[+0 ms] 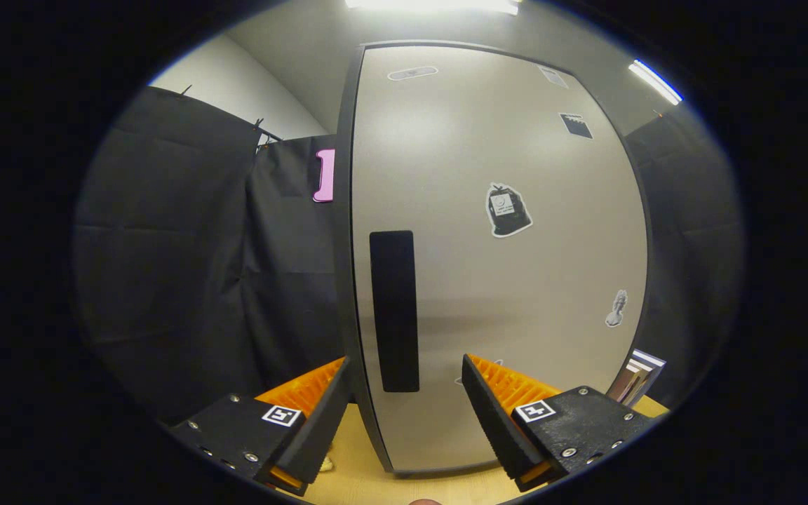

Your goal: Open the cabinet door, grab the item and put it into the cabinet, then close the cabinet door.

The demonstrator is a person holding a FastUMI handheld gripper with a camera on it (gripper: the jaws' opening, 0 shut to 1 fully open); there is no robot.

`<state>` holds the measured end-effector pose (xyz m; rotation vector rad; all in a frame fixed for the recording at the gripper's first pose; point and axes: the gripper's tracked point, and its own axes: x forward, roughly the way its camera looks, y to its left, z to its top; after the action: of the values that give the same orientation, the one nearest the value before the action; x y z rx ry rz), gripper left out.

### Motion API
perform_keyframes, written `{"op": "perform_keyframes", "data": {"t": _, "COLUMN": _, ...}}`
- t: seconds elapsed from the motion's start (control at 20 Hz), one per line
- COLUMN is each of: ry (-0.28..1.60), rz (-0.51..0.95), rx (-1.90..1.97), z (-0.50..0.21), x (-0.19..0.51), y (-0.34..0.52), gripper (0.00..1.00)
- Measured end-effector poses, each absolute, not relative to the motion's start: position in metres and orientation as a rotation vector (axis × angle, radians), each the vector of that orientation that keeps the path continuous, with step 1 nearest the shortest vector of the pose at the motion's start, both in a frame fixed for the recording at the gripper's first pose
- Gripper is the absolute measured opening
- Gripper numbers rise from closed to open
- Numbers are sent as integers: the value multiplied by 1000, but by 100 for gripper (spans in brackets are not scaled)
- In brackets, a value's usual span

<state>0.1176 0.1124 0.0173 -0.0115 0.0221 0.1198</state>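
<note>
My gripper (404, 396) was spread wide, its fingers (495, 414) holding nothing, the cabinet door's near edge standing in the gap between them. The cabinet door (516, 280) rose just ahead, shut as far as I could tell, a tall pale panel with its long axis upright and its face turned toward me. Its dark handle (394, 311) ran vertically near the door's left edge, just beyond my left finger. A few stickers (508, 210) dotted the door. The cabinet stood on a light wooden tabletop (355, 477), with black cloth (186, 266) hung as walls to both sides and ceiling lights (653, 81) overhead. Low on the right, beside the cabinet, was something like stacked books (639, 375), though I could not make it out well.
</note>
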Motion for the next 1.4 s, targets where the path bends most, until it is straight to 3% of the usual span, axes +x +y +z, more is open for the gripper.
{"op": "perform_keyframes", "data": {"t": 0.15, "ry": 18, "rz": 113, "rx": -27, "z": 21, "x": 126, "y": 114, "gripper": 93}}
{"op": "perform_keyframes", "data": {"t": 0.3, "ry": 55, "rz": 115, "rx": -86, "z": 16, "x": 135, "y": 116, "gripper": 83}}
{"op": "perform_keyframes", "data": {"t": 0.35, "ry": 68, "rz": 133, "rx": -93, "z": 15, "x": 137, "y": 120, "gripper": 73}}
{"op": "perform_keyframes", "data": {"t": 0.4, "ry": 79, "rz": 144, "rx": -94, "z": 13, "x": 139, "y": 122, "gripper": 69}}
{"op": "perform_keyframes", "data": {"t": 0.45, "ry": 90, "rz": 130, "rx": -94, "z": 11, "x": 141, "y": 120, "gripper": 55}}
{"op": "perform_keyframes", "data": {"t": 0.55, "ry": 123, "rz": 138, "rx": -69, "z": 6, "x": 140, "y": 120, "gripper": 38}}
{"op": "perform_keyframes", "data": {"t": 0.95, "ry": 135, "rz": 193, "rx": -96, "z": 7, "x": 136, "y": 120, "gripper": 31}}
{"op": "perform_keyframes", "data": {"t": 1.4, "ry": 145, "rz": 274, "rx": -100, "z": 10, "x": 109, "y": 120, "gripper": 31}}
